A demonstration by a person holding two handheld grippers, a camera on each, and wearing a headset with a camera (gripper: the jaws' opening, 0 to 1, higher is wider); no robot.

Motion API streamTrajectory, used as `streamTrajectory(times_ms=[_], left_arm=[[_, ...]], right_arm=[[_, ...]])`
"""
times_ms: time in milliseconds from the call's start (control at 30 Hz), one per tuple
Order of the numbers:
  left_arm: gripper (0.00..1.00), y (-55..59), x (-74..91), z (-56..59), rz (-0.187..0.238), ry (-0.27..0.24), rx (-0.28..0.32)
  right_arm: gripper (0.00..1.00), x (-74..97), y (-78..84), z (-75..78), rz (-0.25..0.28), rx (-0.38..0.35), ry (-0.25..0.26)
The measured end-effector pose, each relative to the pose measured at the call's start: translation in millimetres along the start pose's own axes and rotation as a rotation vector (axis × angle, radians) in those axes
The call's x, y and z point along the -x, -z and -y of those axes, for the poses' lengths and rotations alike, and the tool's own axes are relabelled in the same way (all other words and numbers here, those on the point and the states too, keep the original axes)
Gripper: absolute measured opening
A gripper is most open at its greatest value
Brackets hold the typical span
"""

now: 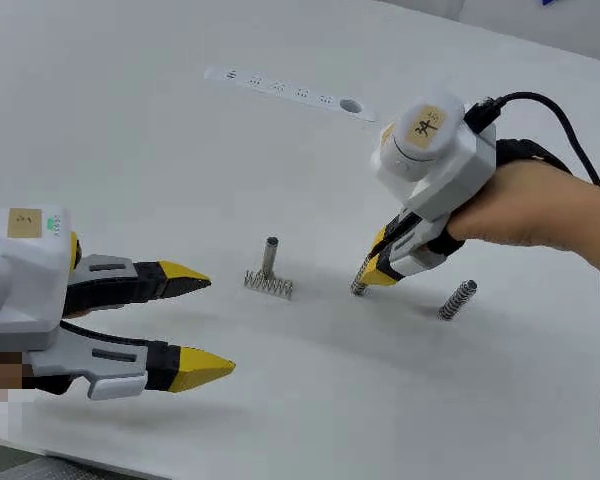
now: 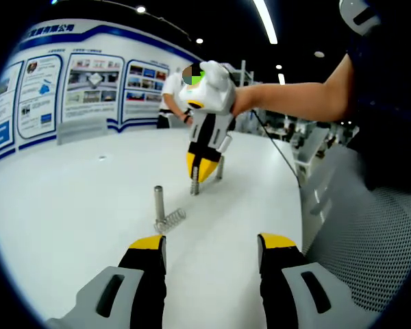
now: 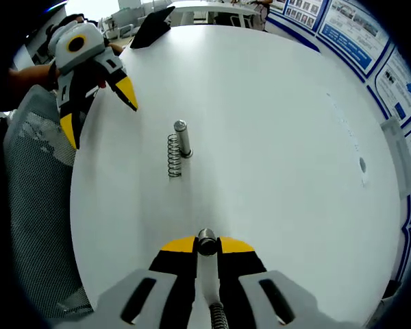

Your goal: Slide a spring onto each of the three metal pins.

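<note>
A bare metal pin (image 1: 271, 254) stands upright mid-table, and a loose spring (image 1: 268, 285) lies at its foot. The same pin (image 3: 182, 137) and spring (image 3: 173, 156) appear in the right gripper view. My right gripper (image 1: 378, 272) is shut on a second metal pin (image 3: 205, 241) that has a spring (image 3: 218, 315) around its lower part, its end resting on the table. Another spring (image 1: 458, 300) lies tilted to the right; whether a pin is inside it I cannot tell. At the lower left my left gripper (image 1: 200, 320) hangs open with nothing in it, short of the upright pin (image 2: 159, 202).
A white power strip (image 1: 290, 90) lies at the far side of the white table (image 1: 130, 170). A black cable (image 1: 590, 180) runs from the right gripper over the person's wrist. A mesh chair (image 2: 370, 240) stands beside the table.
</note>
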State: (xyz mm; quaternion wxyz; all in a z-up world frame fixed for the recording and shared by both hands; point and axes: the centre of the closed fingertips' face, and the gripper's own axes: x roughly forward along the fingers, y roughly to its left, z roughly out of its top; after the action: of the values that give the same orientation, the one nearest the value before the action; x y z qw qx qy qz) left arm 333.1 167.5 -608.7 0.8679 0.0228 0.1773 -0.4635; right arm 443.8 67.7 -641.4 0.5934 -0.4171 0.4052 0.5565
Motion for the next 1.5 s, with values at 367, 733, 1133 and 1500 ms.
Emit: streamTrajectory(times_ms=[367, 733, 1133, 1500], left_arm=[[0.55, -1.4, 0.1, 0.8, -0.003, -0.001, -0.004], [0.55, -4.4, -2.0, 2.6, -0.009, 0.005, -0.016], [0.54, -4.0, 2.0, 2.4, -0.008, -0.005, -0.016], [0.53, -1.8, 3.1, -0.6, -0.016, -0.007, -0.010]], right_arm=[[0.17, 5.2, -2.4, 0.7, 0.029, -0.002, 0.015], [0.19, 27.1, -43.6, -15.5, 0.171, 0.017, 0.035], [0.17, -7.1, -65.3, -38.5, 0.182, 0.013, -0.014], [0.15, -36.2, -68.5, -34.9, 0.177, -0.014, -0.018]])
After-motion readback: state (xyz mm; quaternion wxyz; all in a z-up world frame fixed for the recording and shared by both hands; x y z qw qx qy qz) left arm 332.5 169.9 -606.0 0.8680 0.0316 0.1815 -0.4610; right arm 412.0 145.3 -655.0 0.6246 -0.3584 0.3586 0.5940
